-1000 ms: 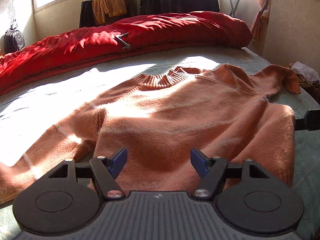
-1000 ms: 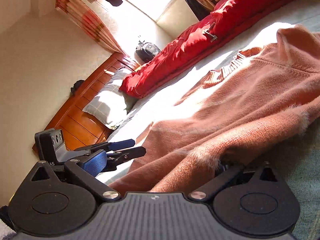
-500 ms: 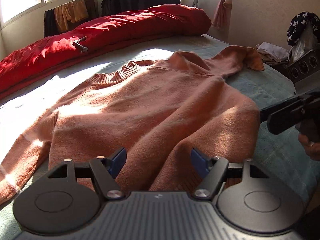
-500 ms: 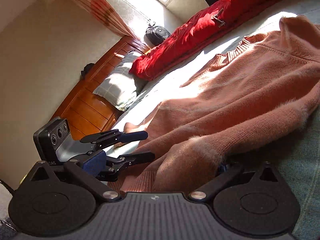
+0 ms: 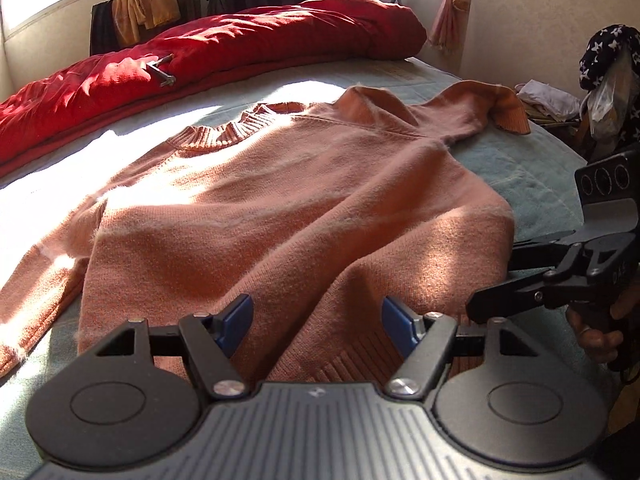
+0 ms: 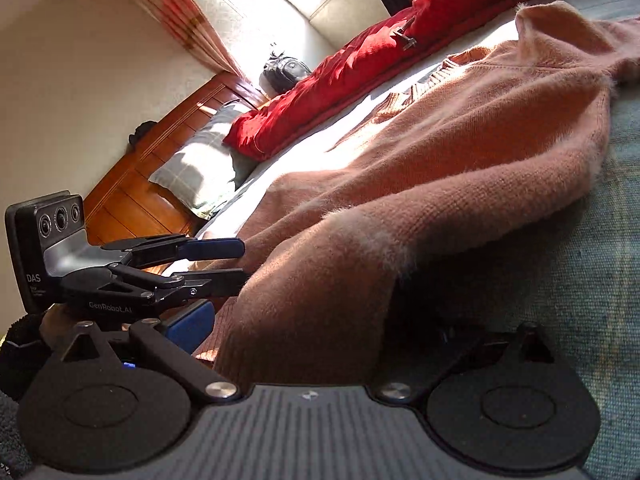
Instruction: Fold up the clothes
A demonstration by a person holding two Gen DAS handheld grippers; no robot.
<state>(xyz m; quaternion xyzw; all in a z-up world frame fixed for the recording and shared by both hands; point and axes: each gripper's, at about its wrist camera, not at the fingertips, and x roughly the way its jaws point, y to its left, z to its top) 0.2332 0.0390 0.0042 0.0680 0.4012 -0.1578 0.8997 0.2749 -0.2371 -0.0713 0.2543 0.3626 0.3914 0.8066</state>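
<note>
An orange knitted sweater (image 5: 288, 208) lies spread front-up on the bed, collar toward the far side. My left gripper (image 5: 316, 318) hovers at the near hem, its blue pads (image 5: 236, 316) wide apart with a raised fold of the ribbed hem between them, not pinched. My right gripper (image 6: 316, 328) sits low at the sweater's (image 6: 440, 168) right hem corner; its jaws are closing with the knit bunched between them, and the right finger is hidden under the cloth. Each gripper shows in the other's view: the right gripper (image 5: 492, 280) and the left gripper (image 6: 243, 261).
A red duvet (image 5: 208, 56) lies rolled along the far side of the bed (image 5: 532, 176). A pillow (image 6: 200, 168) leans on the wooden headboard (image 6: 132, 184). Clothes and bags are piled beyond the bed's right edge (image 5: 552, 96). A person's hand (image 5: 596, 328) holds the right gripper.
The left gripper slid along the hem, bringing the right gripper and its hand into view. The right gripper sank toward the bed at the hem corner, and the left gripper now looks closer.
</note>
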